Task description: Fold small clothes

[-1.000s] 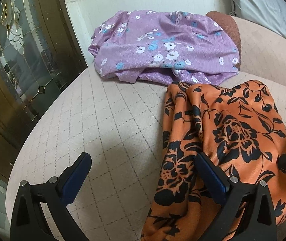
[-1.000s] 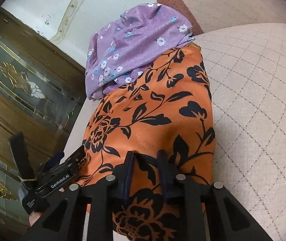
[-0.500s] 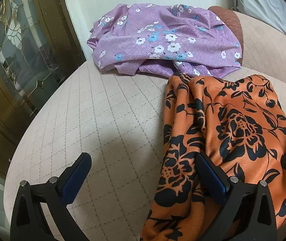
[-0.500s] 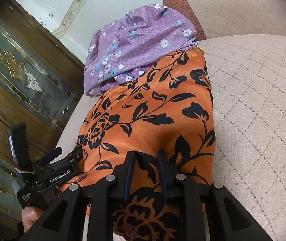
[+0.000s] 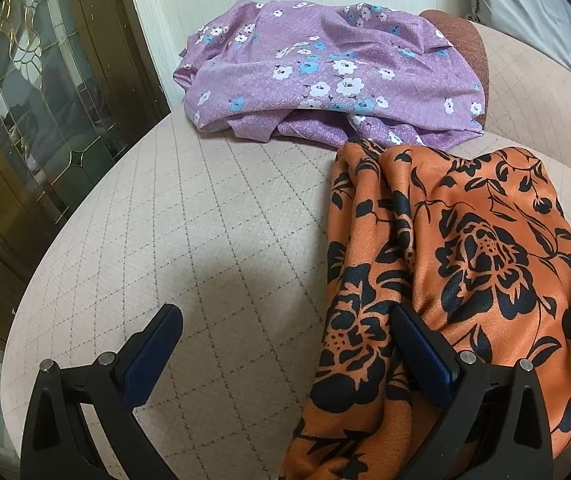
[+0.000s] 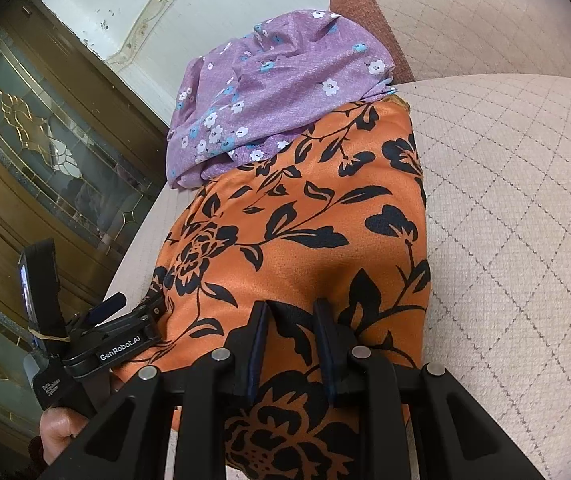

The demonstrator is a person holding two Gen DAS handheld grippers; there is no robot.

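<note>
An orange garment with black flowers lies on the beige quilted cushion, rising toward my right gripper. That gripper is shut on a fold of the orange garment at its near end. My left gripper stands wide open just left of the cloth; its right finger rests over the garment's left edge and its left finger hovers over bare cushion. A purple garment with white and blue flowers lies crumpled behind, touching the orange one's far end.
The cushion's rounded edge drops off at the left, beside a wooden door with leaded glass. A brown armrest and a grey pillow sit at the back right. A hand holds the left gripper's body.
The left wrist view has drifted slightly, so both garments sit a little higher in it. Both grippers keep their jaws as they were, and the orange garment stays held.
</note>
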